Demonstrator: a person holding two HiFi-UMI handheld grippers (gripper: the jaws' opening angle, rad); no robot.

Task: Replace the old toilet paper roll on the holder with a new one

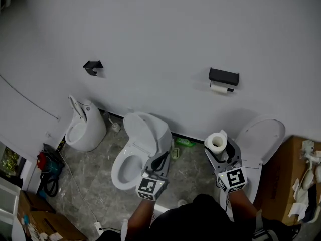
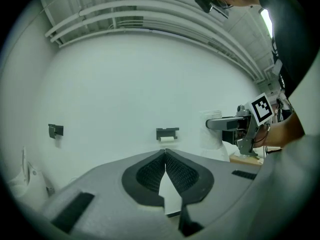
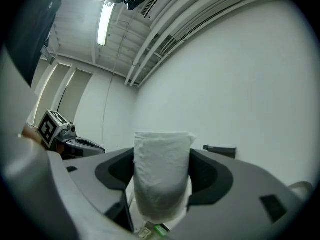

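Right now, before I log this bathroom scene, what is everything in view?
new roll: 1, white, upright between the right gripper's jaws
wall holder: 1, black, on the wall right of centre
old roll: 1, white, small, hanging in that holder
wall bracket: 1, black, bare, on the wall at left
centre toilet: 1, white, lid up
right toilet: 1, white, lid up, behind the right gripper
low fixture: 1, white, floor at left
green packet: 1, floor between the toilets
cardboard box: 1, brown, far right
left gripper: 1, grey, shut, empty
right gripper: 1, grey, clamped on the new roll
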